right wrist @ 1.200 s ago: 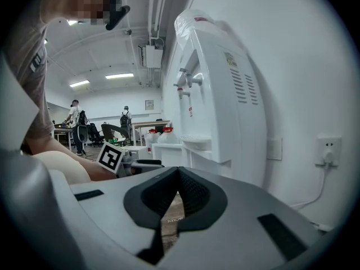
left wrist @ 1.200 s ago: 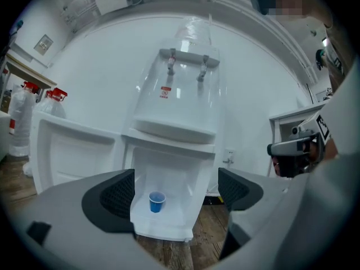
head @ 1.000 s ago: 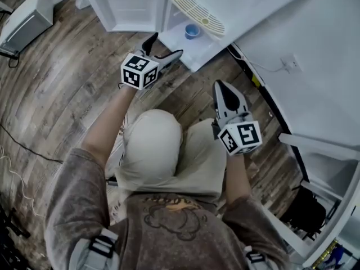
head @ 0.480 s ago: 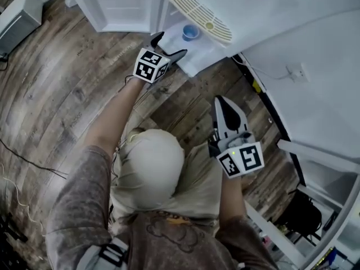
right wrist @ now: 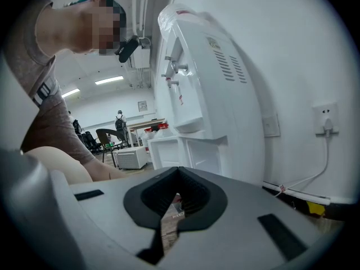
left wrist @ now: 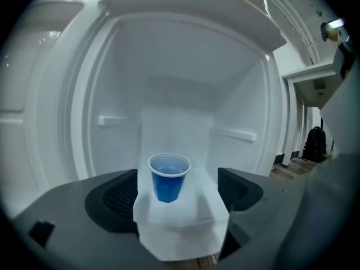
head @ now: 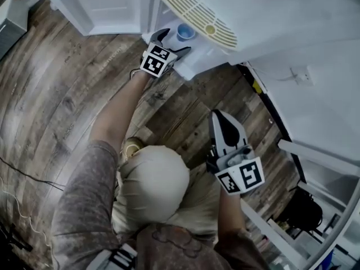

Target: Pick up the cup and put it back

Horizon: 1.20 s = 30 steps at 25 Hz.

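Note:
A blue cup (left wrist: 169,177) stands upright on the white floor of the water dispenser's lower compartment (left wrist: 185,94). It is also seen from above as the blue cup (head: 184,32). My left gripper (left wrist: 177,201) is open, its dark pads (left wrist: 115,198) spread to either side, and the cup stands just ahead between the tips, touching neither. In the head view the left gripper (head: 173,43) reaches into the compartment mouth. My right gripper (head: 220,117) hangs shut over the wood floor, holding nothing; its pads (right wrist: 169,198) meet in the right gripper view.
The compartment door (head: 101,7) stands open to the left. The white water dispenser (right wrist: 197,94) stands against a wall with a socket (right wrist: 325,120) and cable. A black bag (head: 304,212) sits at lower right. The person's knee (head: 152,179) is below.
My left gripper has moved forward into the compartment mouth, up to the cup. The right gripper stayed shut and low by the knee.

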Motion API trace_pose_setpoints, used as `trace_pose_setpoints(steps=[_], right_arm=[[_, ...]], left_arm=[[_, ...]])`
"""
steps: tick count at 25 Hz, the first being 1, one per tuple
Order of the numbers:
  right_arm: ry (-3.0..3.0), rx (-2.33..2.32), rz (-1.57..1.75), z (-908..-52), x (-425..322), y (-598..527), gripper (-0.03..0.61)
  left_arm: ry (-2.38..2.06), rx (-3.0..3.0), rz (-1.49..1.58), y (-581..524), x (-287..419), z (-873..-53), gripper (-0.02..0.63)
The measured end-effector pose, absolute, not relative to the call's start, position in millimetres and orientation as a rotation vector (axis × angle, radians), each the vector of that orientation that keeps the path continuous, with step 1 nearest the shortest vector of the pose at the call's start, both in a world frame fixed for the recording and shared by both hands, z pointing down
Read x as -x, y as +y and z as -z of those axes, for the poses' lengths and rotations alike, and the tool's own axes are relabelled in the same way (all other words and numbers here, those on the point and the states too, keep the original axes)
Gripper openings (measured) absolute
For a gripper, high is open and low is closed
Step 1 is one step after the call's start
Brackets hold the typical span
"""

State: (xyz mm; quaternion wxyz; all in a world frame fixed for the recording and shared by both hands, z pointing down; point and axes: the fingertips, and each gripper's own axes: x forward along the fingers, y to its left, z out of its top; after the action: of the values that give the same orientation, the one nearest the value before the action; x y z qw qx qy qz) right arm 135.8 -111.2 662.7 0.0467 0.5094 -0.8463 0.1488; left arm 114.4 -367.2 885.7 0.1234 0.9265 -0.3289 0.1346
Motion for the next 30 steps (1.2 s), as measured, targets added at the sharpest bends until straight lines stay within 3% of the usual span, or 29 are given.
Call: trace_pose_setpoints(steps=[12, 18, 30], right_arm=[[-2.535, -1.578, -0.493, -680.0, -141.3, -106.3, 0.002], [-2.493, -1.606, -0.498, -684.8, -150.1, -102.6, 0.002], [-2.535, -1.614, -0.482, -672.7, -145.4, -101.3, 0.002]], left_arm=[[-0.973, -2.667, -0.507, -409.9, -149.5, -930.0, 0.421], [-0.981, -2.666, -0.521, -412.5, -158.0, -931.8, 0.306], [-1.016, -2.638, -0.498, -398.5, -129.9, -896.5, 0.297]])
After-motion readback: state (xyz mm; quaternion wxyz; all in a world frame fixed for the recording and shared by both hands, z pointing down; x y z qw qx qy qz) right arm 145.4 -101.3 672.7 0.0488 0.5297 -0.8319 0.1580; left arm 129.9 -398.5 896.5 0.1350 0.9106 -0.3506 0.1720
